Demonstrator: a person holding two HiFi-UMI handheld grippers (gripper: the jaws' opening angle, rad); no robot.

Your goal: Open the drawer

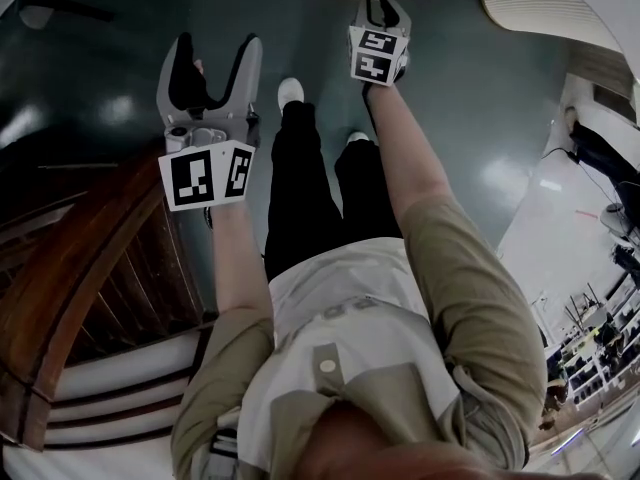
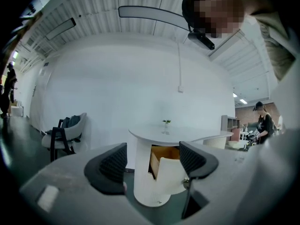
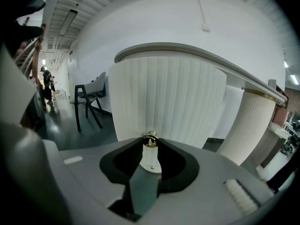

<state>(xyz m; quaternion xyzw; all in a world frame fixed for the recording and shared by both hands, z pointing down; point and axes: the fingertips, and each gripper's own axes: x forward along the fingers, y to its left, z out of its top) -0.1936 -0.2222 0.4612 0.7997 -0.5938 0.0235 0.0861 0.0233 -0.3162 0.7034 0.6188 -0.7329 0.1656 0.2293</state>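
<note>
Right gripper [image 3: 150,145] jaws are clamping the brass knob [image 3: 150,136] on the drawer [image 2: 171,175]. Left gripper [image 2: 154,161] jaws are standing apart, nothing between them.

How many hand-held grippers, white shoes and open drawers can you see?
Hand-held grippers: 2, the left hand-held gripper and the right hand-held gripper
White shoes: 2
Open drawer: 1
Total: 5

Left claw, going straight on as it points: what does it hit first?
Probably the white front of the open drawer in the table base; nothing shows before it, though depth is unclear.
</note>
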